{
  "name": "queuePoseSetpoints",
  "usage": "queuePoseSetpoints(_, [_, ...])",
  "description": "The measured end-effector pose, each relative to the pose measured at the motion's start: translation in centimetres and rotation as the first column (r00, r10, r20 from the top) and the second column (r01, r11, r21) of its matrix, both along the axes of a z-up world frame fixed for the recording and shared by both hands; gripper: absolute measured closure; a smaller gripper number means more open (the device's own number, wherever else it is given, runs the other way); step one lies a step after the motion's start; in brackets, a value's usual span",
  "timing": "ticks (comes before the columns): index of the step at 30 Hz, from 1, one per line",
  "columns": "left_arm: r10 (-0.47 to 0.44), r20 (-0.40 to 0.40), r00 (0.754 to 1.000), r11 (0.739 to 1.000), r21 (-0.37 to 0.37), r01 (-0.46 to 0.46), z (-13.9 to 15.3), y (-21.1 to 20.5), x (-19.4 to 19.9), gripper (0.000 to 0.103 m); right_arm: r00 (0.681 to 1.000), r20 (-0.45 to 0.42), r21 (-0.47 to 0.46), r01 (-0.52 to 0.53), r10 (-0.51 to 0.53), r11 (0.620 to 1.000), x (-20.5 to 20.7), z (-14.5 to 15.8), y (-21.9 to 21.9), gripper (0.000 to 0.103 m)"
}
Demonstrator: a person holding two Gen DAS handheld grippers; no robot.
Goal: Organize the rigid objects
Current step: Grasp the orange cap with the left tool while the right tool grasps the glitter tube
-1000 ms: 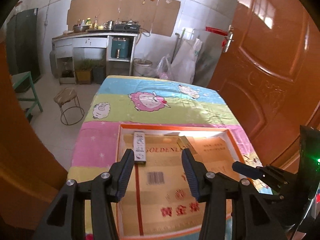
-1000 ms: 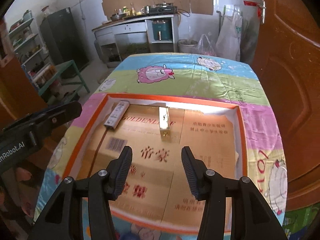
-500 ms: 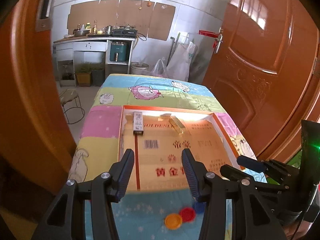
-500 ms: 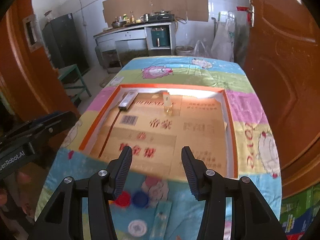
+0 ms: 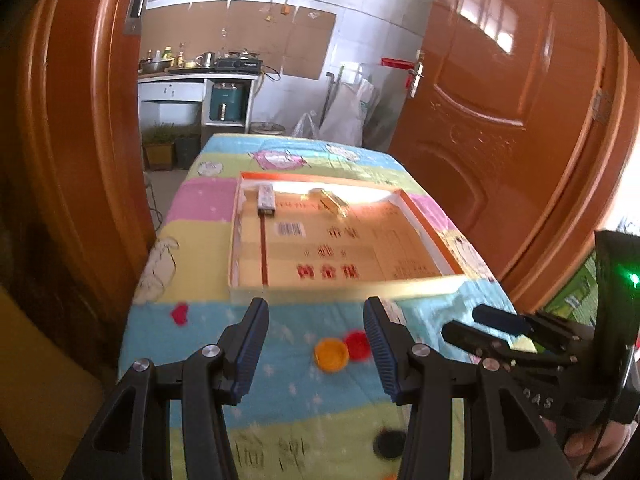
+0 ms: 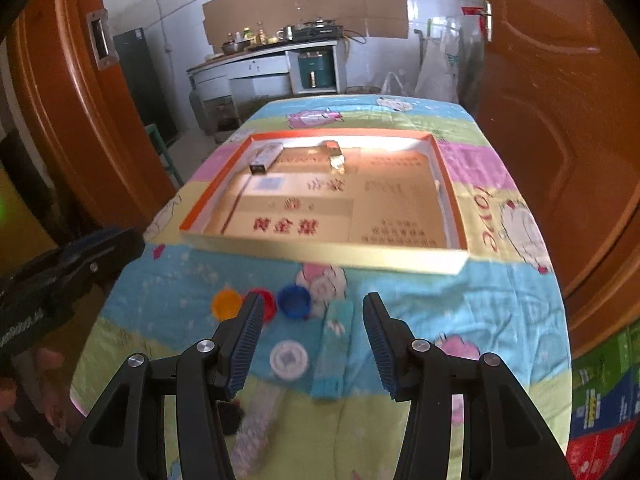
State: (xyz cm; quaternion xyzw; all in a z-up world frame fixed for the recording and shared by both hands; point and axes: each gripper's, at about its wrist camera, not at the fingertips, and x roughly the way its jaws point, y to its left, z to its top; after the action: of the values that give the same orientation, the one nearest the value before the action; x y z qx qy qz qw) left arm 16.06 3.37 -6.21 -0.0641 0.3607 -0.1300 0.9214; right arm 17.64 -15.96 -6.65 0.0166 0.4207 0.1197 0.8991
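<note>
Two grippers sit at the bottom of their frames, both spread wide with nothing between the fingers: the left gripper (image 5: 316, 344) and the right gripper (image 6: 312, 340). Just past the right one, in the lower middle of its frame, lie a white cap (image 6: 289, 359) and a pale blue flat box (image 6: 334, 354), side by side on the patterned cloth (image 6: 500, 312). Slightly farther sit an orange cap (image 6: 226, 303), a red cap (image 6: 267, 303) and a blue cap (image 6: 294, 301) in a close row. Beyond them, mid-frame, the shallow orange-rimmed tray (image 6: 448, 196) holds a slim white-and-black box (image 6: 265, 157) at its far left and a gold bar (image 6: 335, 153) near its far centre, apart.
</note>
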Motion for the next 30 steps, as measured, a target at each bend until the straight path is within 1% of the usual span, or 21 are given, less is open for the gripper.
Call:
queuePoseSetpoints(3, [-0.034,0.001,0.999,0.999,0.013,0.034,-0.8,-0.8,-2.0,0.054,1.000,-0.005,0.003,0.020,-0.020,1.000,-1.4,-0.7,-0.4,0.050])
queuePoseSetpoints(6, [-0.092,-0.008,0.996,0.995,0.025,0.093,-2.0,-2.0,-4.3,0.054,0.999,-0.017,0.014,0.038,-0.038,0.999,-2.6,-1.4,-0.9,0.050])
queuePoseSetpoints(10, [-0.176,-0.027,0.984,0.983,0.036,0.177,-3.8,-3.6,-7.5,0.054,0.998,-0.034,0.019,0.061,-0.061,0.998,-3.8,-2.1,-1.6,0.050])
queuePoseSetpoints(12, [-0.207,-0.018,0.978,0.977,0.041,0.208,-4.5,-4.2,-9.0,0.054,0.997,-0.039,0.026,0.070,-0.069,0.997,-4.3,-2.3,-2.0,0.050])
queuePoseSetpoints(15, [-0.236,-0.029,0.971,0.969,0.063,0.238,-5.5,-5.2,-10.2,0.054,0.997,-0.042,0.028,0.071,-0.070,0.997,-4.8,-2.4,-2.0,0.050])
queuePoseSetpoints(18, [-0.244,-0.047,0.969,0.965,0.091,0.247,-6.7,-5.9,-11.0,0.054,0.997,-0.038,0.024,0.066,-0.065,0.998,-5.4,-2.3,-1.9,0.050])
queuePoseSetpoints(25, [-0.235,-0.069,0.970,0.965,0.107,0.241,-8.4,-6.3,-11.2,0.054,0.996,-0.044,0.026,0.078,-0.077,0.997,-6.1,-2.6,-2.2,0.050])
queuePoseSetpoints(27, [-0.232,-0.081,0.969,0.965,0.102,0.240,-8.8,-6.2,-11.2,0.054,0.996,-0.045,0.023,0.076,-0.075,0.997,-6.2,-2.6,-2.1,0.050])
queuePoseSetpoints(30, [-0.230,-0.066,0.971,0.966,0.105,0.236,-8.9,-6.2,-11.4,0.054,0.996,-0.049,0.022,0.072,-0.071,0.997,-6.3,-2.8,-2.0,0.050])
